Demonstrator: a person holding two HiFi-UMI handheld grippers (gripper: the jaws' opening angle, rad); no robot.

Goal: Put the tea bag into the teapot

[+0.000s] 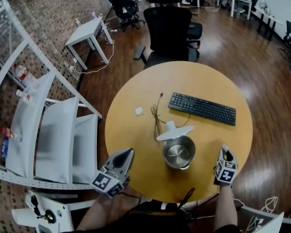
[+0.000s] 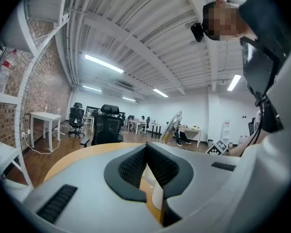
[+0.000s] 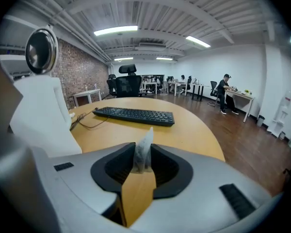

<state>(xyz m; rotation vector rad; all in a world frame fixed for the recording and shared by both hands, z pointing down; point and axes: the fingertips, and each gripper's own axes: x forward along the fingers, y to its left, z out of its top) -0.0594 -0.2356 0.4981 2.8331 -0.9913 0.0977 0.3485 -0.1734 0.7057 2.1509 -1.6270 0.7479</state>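
The right gripper has its jaws pinched on a small, pale, translucent paper tea bag. The right gripper view shows the bag clamped by its lower part between the dark ribbed pads. Its long axis runs forward along the jaws, and its narrow pointed end sticks out past the tips towards the long black keyboard. The head view shows this gripper over the near right edge of the round wooden table; the bag itself is too small to make out there. The teapot, a round pot with a shiny steel inside and a white outside, stands on the table between the two grippers, apart from both. Its lid is raised, so the mouth is uncovered. The left gripper is at the near left edge, its jaws closed together with nothing between them. A thin dark cable and a small white item lie beyond the teapot.
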